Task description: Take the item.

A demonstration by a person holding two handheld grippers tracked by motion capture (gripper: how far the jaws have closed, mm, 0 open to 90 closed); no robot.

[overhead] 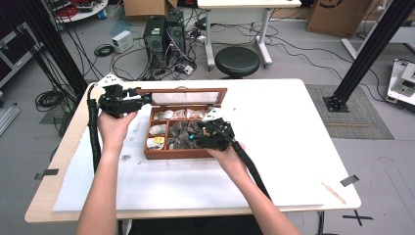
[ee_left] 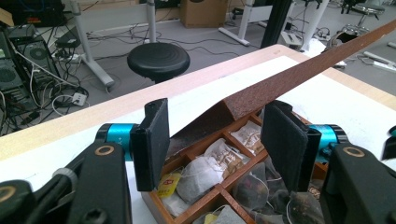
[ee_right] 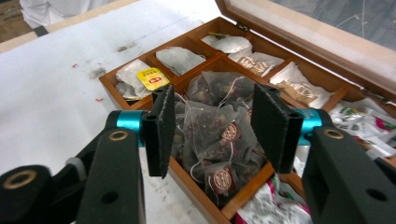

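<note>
A: From the high view, where do things stand?

B: A wooden tea box (overhead: pixel 176 152) sits mid-table on the white sheet (overhead: pixel 274 161), its glass lid (overhead: pixel 188 96) tipped up at the far side. The left gripper (overhead: pixel 139 100) is at the lid's left corner. The right gripper (overhead: pixel 195 137) hangs over the box's central compartments, above the dark tea bags (overhead: pixel 180 134).

A: Does the left gripper view settle the hold?

B: Not fully. The brown lid edge (ee_left: pixel 299 74) runs slanting between the pads (ee_left: pixel 156 135), coming down to a corner between the two jaws. The jaws stand part-way apart, and I cannot tell whether either pad presses the wood. Below them lie compartments with pale tea bags (ee_left: pixel 205 170) and a yellow tag (ee_left: pixel 169 181). A black stool (ee_left: pixel 159 60) stands beyond the table.

A: And the right gripper view?

B: The right gripper (ee_right: pixel 210 126) is released: its pads (ee_right: pixel 273 130) stand either side of a heap of dark mesh tea bags (ee_right: pixel 215 140) in the middle compartment, with clear gaps between pad and bag, so nothing is grasped. A yellow packet (ee_right: pixel 152 77) lies in the corner compartment, white bags (ee_right: pixel 180 59) in the next, and the raised lid (ee_right: pixel 308 37) stands behind.
</note>
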